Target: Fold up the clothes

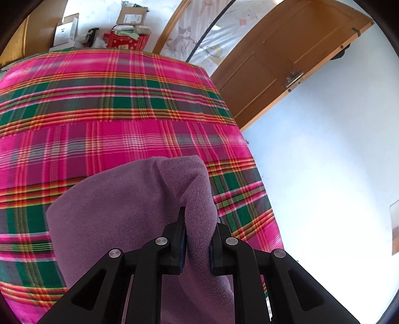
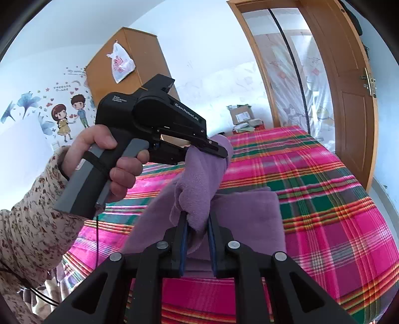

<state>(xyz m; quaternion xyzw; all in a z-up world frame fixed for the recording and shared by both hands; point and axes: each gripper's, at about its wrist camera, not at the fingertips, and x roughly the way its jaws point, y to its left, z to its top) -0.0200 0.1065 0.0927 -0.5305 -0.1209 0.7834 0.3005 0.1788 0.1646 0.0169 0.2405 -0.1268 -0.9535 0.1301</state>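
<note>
A purple fleece garment (image 1: pixel 129 199) hangs from both grippers over a bed with a pink and green plaid cover (image 1: pixel 99 104). In the left wrist view my left gripper (image 1: pixel 198 224) is shut on a thick fold of the fleece, which bulges up between the pads. In the right wrist view my right gripper (image 2: pixel 197 221) is shut on another bunched edge of the same purple garment (image 2: pixel 249 214). The left gripper (image 2: pixel 219 149) shows there too, held by a hand in a floral sleeve, clamped on the fleece's upper corner. Part of the garment lies on the plaid cover (image 2: pixel 324 199).
Cardboard boxes (image 1: pixel 129 17) and a red patterned bag (image 1: pixel 124 42) stand beyond the bed's far end. A wooden door (image 2: pixel 349 99) and a plastic-covered doorway are on the right. A wooden wardrobe (image 2: pixel 134 62) with a plastic bag stands at the back wall. White floor (image 1: pixel 324 174) lies right of the bed.
</note>
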